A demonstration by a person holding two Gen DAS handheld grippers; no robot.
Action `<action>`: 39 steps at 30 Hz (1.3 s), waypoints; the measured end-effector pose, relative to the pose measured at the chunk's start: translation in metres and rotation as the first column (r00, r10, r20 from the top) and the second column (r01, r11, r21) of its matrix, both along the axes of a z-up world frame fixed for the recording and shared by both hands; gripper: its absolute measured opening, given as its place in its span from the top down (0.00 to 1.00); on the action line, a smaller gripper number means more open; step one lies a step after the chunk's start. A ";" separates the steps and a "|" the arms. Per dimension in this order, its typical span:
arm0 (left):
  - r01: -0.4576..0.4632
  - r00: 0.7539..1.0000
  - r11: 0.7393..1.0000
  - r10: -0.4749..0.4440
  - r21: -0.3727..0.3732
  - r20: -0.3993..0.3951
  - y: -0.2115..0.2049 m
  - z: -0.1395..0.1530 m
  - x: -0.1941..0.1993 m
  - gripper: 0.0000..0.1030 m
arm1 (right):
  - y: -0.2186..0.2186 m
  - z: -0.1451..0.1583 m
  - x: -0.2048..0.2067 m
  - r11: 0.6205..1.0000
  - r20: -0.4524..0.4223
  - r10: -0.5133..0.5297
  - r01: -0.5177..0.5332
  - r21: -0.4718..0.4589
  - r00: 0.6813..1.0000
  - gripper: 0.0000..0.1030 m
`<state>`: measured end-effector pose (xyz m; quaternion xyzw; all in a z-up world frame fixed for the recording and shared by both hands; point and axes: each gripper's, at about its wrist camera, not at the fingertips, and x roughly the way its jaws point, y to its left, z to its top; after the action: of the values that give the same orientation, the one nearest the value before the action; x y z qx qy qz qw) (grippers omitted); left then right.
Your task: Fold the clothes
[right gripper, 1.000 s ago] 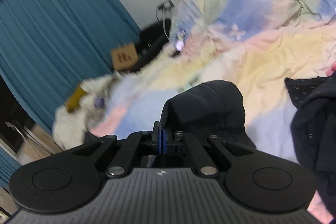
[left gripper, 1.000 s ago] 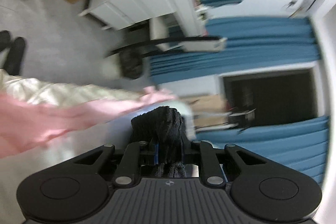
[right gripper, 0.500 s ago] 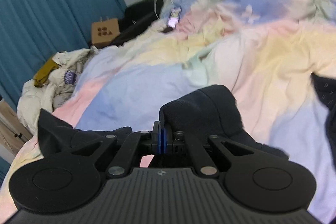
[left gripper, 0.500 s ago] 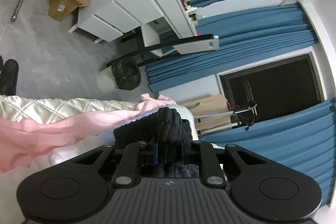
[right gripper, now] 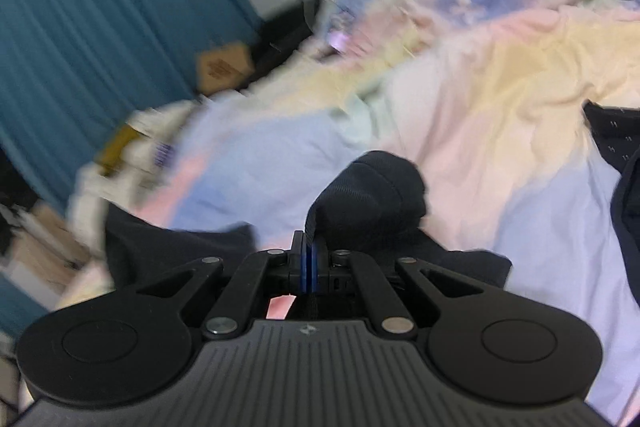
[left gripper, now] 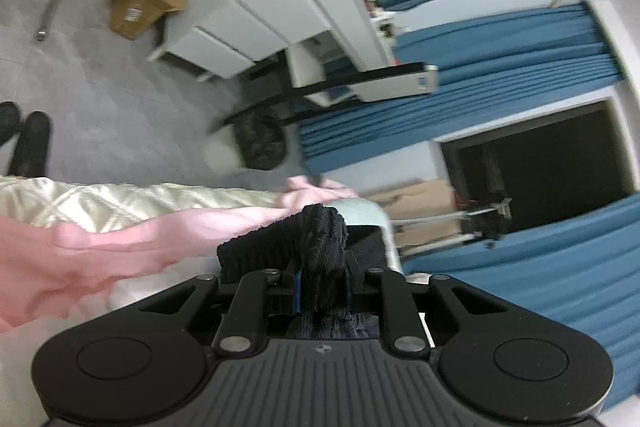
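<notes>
Both tools stay clenched on one black garment (right gripper: 372, 195): left tool (left gripper: 320, 291) on a ribbed edge, right tool (right gripper: 308, 267) on another. It has swung back over the bed (right gripper: 460, 99), lifted for a fold.

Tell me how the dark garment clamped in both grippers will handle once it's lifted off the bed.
Likely floppy: the dark garment bunches into a soft hump above the right gripper and drapes onto the pastel bedding. The left gripper pinches a ribbed knit edge, so it probably grips well rather than slipping. It looks light, though any slack between the grippers should sag.
</notes>
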<state>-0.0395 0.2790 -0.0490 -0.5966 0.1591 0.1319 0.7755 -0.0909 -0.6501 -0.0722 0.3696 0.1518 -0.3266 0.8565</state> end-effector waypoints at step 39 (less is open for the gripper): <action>-0.085 0.976 0.995 0.073 -0.050 -0.207 0.006 -0.019 -0.049 0.79 | -0.025 -0.047 -0.111 0.994 0.060 -0.037 0.030 0.105 0.998 0.98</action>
<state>-0.0882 0.2852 -0.0678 -0.6079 0.2181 0.2186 0.7315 -0.2020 -0.6754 -0.1193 0.4264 0.1358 -0.3210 0.8347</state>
